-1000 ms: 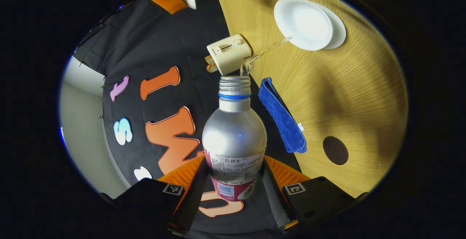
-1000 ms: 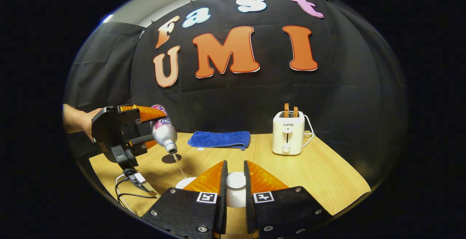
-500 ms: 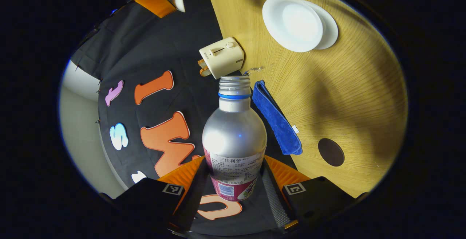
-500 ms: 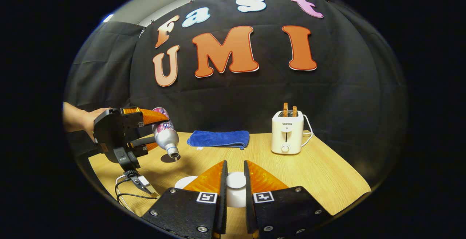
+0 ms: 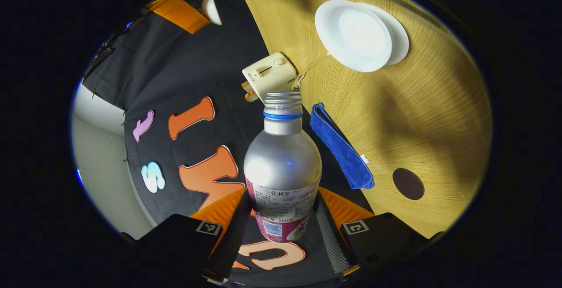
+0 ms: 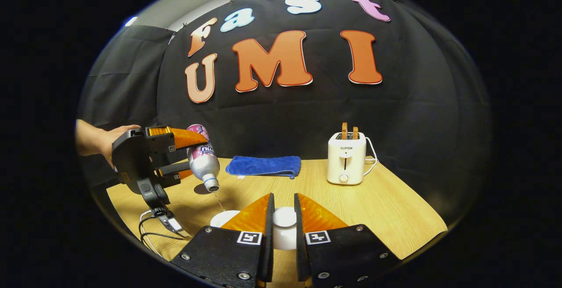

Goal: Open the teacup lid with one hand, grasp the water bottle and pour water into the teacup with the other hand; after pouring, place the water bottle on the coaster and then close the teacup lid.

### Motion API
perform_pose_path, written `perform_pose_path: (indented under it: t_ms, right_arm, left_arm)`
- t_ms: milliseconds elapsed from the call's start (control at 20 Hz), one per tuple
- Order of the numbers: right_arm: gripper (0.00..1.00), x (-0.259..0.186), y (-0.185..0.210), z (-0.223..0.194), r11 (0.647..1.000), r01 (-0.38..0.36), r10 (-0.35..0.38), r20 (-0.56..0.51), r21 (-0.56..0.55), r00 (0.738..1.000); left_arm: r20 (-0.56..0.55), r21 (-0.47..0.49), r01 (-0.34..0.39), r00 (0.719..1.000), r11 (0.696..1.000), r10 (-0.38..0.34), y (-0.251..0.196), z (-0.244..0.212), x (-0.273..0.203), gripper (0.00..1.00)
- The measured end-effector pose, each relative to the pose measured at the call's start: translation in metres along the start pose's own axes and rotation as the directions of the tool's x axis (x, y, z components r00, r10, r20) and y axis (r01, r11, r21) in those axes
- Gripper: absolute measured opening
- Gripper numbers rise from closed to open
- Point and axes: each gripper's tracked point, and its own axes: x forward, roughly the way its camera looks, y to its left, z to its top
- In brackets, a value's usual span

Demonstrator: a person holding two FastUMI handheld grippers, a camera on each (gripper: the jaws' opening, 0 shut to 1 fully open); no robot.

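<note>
My left gripper (image 5: 283, 191) is shut on a silver water bottle (image 5: 282, 156) with a pink label, tilted mouth-down. A thin stream of water runs from its open mouth to the white teacup (image 5: 353, 35) on its saucer (image 5: 400, 37). In the right gripper view the same bottle (image 6: 204, 160) leans over the cup (image 6: 223, 219), held by the left gripper (image 6: 195, 156) and a hand. My right gripper (image 6: 283, 196) is shut on the white teacup lid (image 6: 284, 218), lifted beside the cup. The dark round coaster (image 5: 408, 183) lies bare on the table.
A folded blue cloth (image 6: 263, 166) lies at the back of the wooden table (image 6: 386, 209). A cream toaster (image 6: 346, 158) with two slices stands at the back right, its cord behind it. A cable trails under the left gripper near the table's front left edge.
Half a second ago the bottle was tipped up and the stream had stopped. Now the bottle leans down again and water flows into the cup. The right gripper and lid have not moved.
</note>
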Motion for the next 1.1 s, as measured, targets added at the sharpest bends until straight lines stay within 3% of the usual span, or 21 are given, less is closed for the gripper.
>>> perform_pose_path:
  t_ms: [300, 450, 600, 650, 850, 900, 1100]
  right_arm:
    - [0.22, -0.001, 0.005, -0.001, 1.000, -0.010, 0.010, -0.004, -0.013, 1.000]
    - [0.22, -0.001, 0.007, -0.001, 1.000, -0.012, 0.012, 0.000, -0.005, 1.000]
    - [0.22, -0.002, 0.007, -0.003, 1.000, -0.011, 0.011, -0.004, -0.005, 1.000]
    - [0.22, -0.002, 0.007, -0.003, 1.000, -0.009, 0.009, -0.005, -0.005, 1.000]
    - [0.22, -0.004, 0.010, -0.005, 1.000, -0.010, 0.010, -0.006, 0.011, 1.000]
    - [0.22, -0.004, 0.011, -0.006, 1.000, -0.010, 0.010, -0.009, 0.014, 1.000]
    - [0.22, -0.006, 0.013, -0.007, 1.000, 0.001, -0.001, -0.015, 0.009, 1.000]
  left_arm:
    - [0.029, 0.044, -0.023, 0.999, 0.999, 0.022, 0.006, 0.011, -0.001, 0.83]
    - [0.044, 0.036, -0.008, 0.999, 0.999, 0.006, -0.003, 0.019, -0.004, 0.87]
    - [0.047, 0.036, -0.009, 0.999, 0.999, 0.007, -0.004, 0.021, -0.007, 0.83]
    - [0.046, 0.025, -0.010, 0.999, 1.000, 0.009, -0.002, 0.019, -0.007, 0.87]
    - [0.045, -0.079, 0.019, 0.999, 0.997, -0.015, -0.009, 0.020, -0.007, 0.82]
    - [0.047, -0.102, 0.019, 0.999, 0.995, -0.014, -0.008, 0.022, -0.007, 0.87]
    - [0.035, -0.236, 0.023, 0.999, 0.972, -0.016, -0.010, 0.020, -0.009, 0.82]
